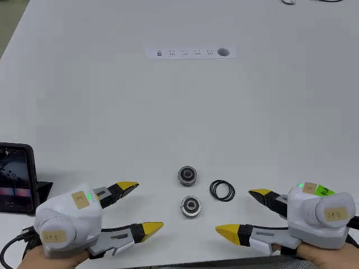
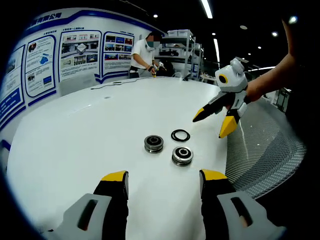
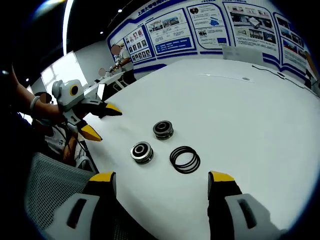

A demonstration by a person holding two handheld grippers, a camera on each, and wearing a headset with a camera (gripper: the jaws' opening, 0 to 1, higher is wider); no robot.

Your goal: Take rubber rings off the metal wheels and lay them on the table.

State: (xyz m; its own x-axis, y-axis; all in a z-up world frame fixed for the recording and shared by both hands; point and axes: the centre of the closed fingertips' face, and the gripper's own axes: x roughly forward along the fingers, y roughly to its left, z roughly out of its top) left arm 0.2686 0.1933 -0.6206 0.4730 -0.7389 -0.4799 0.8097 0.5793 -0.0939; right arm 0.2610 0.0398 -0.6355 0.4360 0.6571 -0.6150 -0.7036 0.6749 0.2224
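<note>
White tabletop (image 1: 112,112) is shown from above, with a white power strip (image 1: 190,53) lying far back.

At the far left edge a dark tablet (image 1: 14,179) is propped upright. Next to it, the left gripper (image 1: 143,206) is held low over the near edge. Its yellow-tipped jaws are spread wide and nothing is between them.

Toward the centre, two small metal wheels are laid flat. The farther wheel (image 1: 187,175) sits just behind the nearer wheel (image 1: 190,206), and the two are not touching. Just right of them, thin black rubber rings (image 1: 222,190) are overlapped in a loose pile on the table, touching neither wheel. Whether a ring is left in either wheel's groove cannot be told.

At the right, the right gripper (image 1: 242,213) is likewise held wide open and empty, near the rings.

The rings are judged light, soft and stretchy, and likely to cling in a groove. One would best be pinched at a single spot on its outer edge and rolled off over the rim. The wheels are judged dense, rigid and smooth, so sliding is to be expected. A wheel would best be clamped across its flat faces by the other gripper.
</note>
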